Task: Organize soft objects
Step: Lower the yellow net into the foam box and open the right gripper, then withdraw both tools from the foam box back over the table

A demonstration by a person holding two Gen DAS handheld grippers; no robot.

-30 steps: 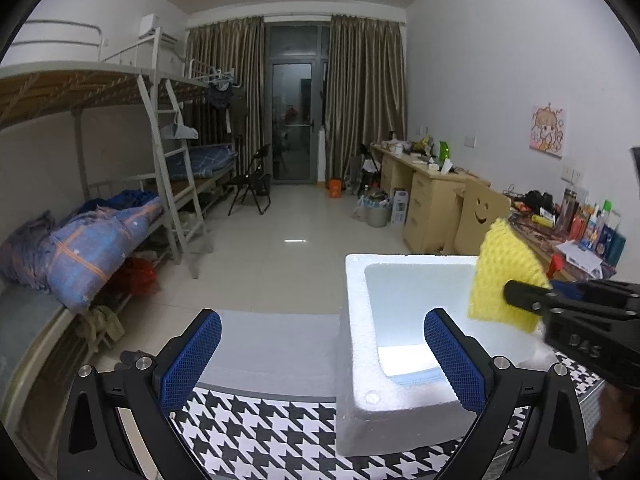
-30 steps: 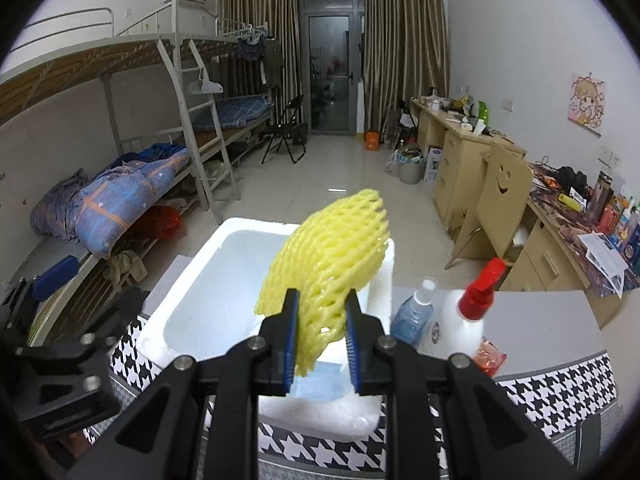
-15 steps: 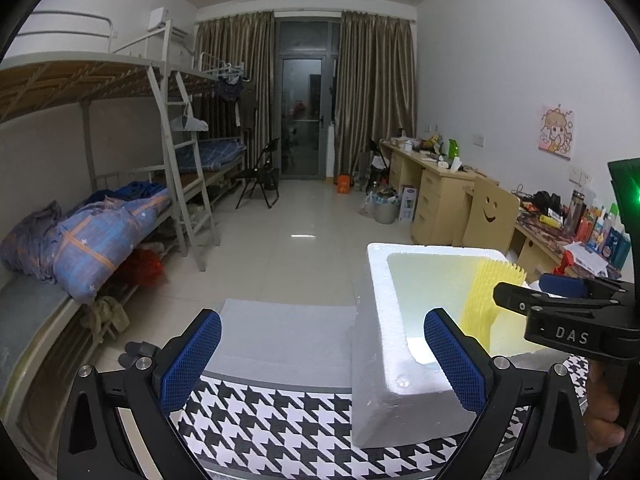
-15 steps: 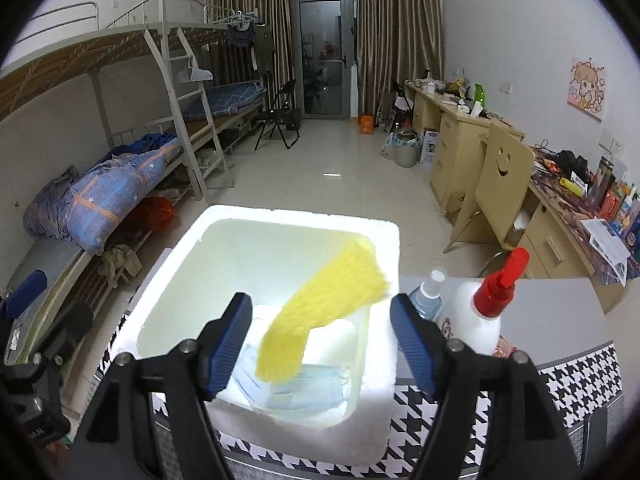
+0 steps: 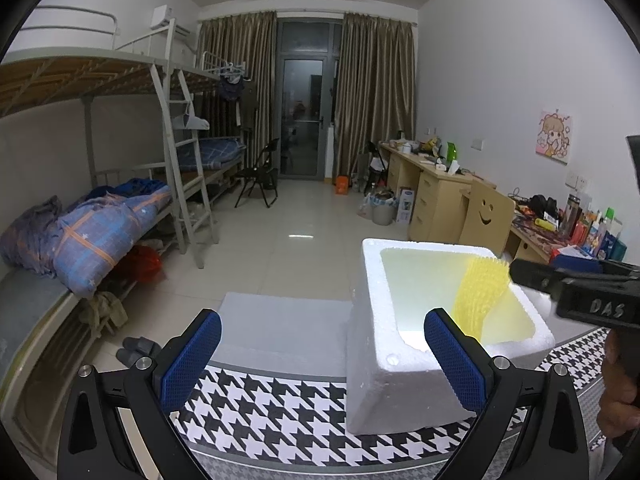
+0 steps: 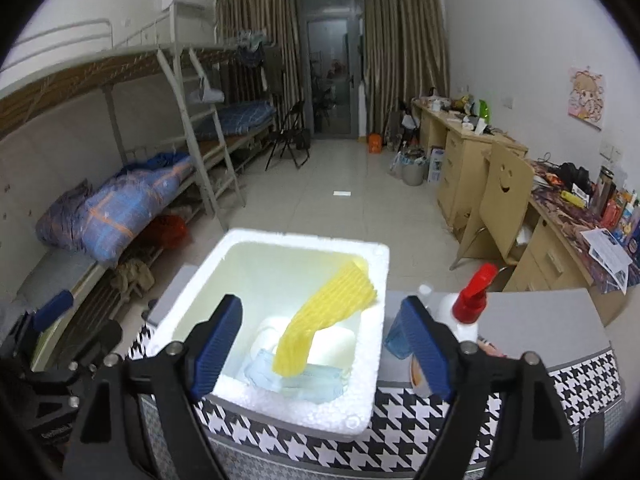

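**Foam Net Released Into the Box**

Inside the white foam box (image 6: pixel 362 412), the yellow foam net (image 6: pixel 324 316) lies slanted — its upper end leans on the right-hand inner wall, its lower end rests on the blue face masks (image 6: pixel 296 376) at the bottom. The box stands on the houndstooth-patterned table (image 6: pixel 520 416) and collects the soft items, which is probably why the net and the masks share it.

The right gripper (image 6: pixel 320 340) is poised over the box opening, pointing down into it. Its jaws are spread wide and are opening; the net sits below and beyond the blue pads, and neither pad touches it, so nothing is held. Positioning above the opening lets a released item fall inside rather than onto the table.

The left gripper (image 5: pixel 320 364) waits at the left of the box, jaws wide apart and empty — clear of the drop path.

A spray bottle (image 6: pixel 468 308) and a clear bottle (image 6: pixel 404 336) stand just beside the box on its right. As rigid items, they likely stay out.
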